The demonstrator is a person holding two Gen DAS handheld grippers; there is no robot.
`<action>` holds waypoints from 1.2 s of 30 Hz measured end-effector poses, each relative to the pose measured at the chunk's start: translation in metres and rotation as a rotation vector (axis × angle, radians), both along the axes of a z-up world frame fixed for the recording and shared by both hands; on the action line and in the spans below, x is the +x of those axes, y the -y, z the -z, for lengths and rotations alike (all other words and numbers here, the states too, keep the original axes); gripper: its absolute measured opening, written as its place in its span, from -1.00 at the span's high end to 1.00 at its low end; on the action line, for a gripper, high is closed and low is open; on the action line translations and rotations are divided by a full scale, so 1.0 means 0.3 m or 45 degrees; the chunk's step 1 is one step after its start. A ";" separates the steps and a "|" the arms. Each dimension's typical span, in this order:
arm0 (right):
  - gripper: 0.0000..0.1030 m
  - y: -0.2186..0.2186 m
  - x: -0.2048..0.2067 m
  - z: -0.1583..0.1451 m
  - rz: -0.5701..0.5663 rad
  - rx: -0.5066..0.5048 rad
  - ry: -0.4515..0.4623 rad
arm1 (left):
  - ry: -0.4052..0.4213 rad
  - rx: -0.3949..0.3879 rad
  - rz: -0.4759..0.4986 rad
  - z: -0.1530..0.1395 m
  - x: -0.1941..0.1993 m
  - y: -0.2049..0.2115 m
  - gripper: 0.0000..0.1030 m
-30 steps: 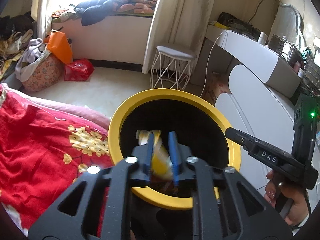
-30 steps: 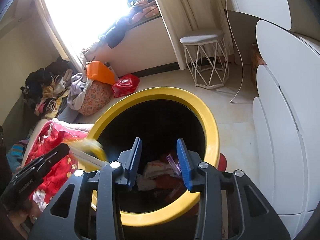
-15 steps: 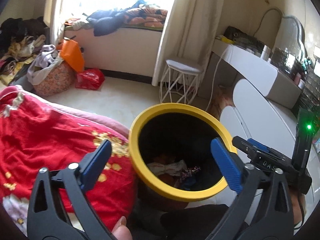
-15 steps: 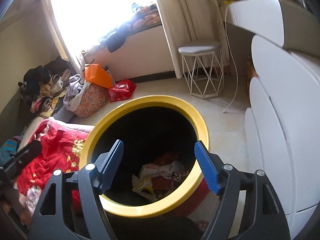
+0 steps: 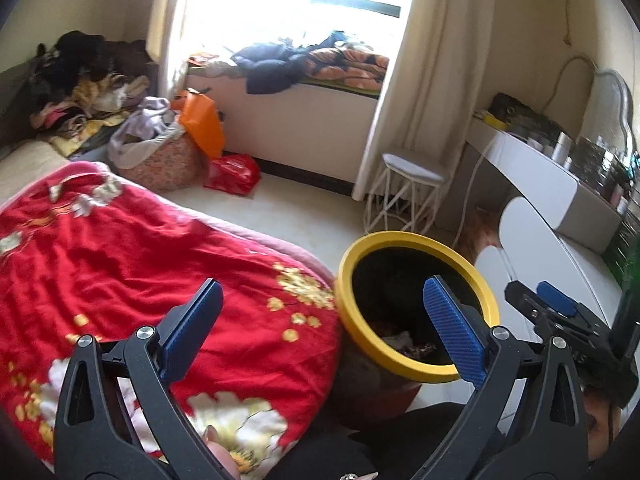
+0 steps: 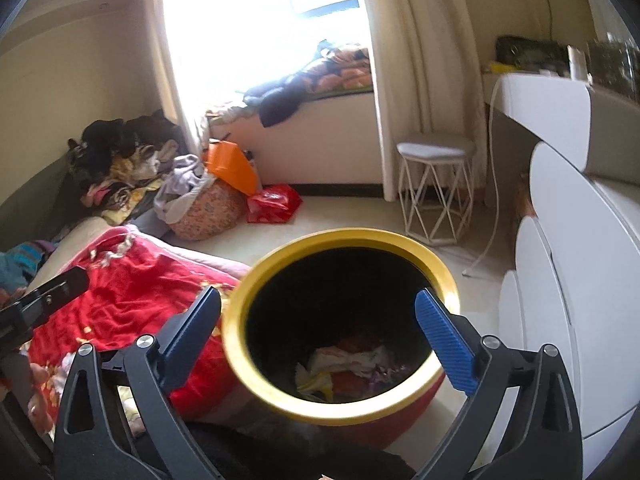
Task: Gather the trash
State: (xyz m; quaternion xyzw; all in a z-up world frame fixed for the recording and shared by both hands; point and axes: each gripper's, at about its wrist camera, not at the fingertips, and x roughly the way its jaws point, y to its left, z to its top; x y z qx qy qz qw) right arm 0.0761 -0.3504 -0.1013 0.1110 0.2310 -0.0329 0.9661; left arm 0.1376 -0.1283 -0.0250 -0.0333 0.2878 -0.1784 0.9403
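Landmark: yellow-rimmed bin, standing on the floor against the foot of the bed.

Left gripper fingers spread wide, nothing between the blue pads; the frames show it let go of a yellow wrapper, and it now sits above the bed edge just left of the bin. Its right finger overlaps the bin mouth in the left wrist view, its left finger is over the red blanket.

Right gripper jaws have just been opening, now released and wide, nothing between them. It looks straight down into the bin, fingers framing the rim on either side.

Trash lies in the bottom of the bin: crumpled white paper, a yellow wrapper, red and purple scraps, all inside the black interior. In the left wrist view only a sliver of it shows.

Behind the bin: white wire-leg stool by the curtain. Right of the bin: white rounded cabinet and a worktop with cluttered items. Far left of the bin: orange bag, red plastic bag, and a heap of clothes.
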 end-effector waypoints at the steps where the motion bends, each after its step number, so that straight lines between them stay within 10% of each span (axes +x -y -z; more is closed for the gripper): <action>1: -0.87 -0.018 -0.011 -0.007 -0.009 -0.008 0.015 | 0.005 0.001 -0.017 -0.002 -0.011 -0.016 -0.79; 25: -0.88 -0.284 -0.305 -0.068 -0.039 -0.317 0.471 | 0.194 0.032 -0.181 0.018 -0.251 -0.202 -0.79; 36: -0.88 -0.299 -0.321 -0.052 -0.044 -0.318 0.497 | 0.250 0.014 -0.195 0.018 -0.299 -0.230 -0.80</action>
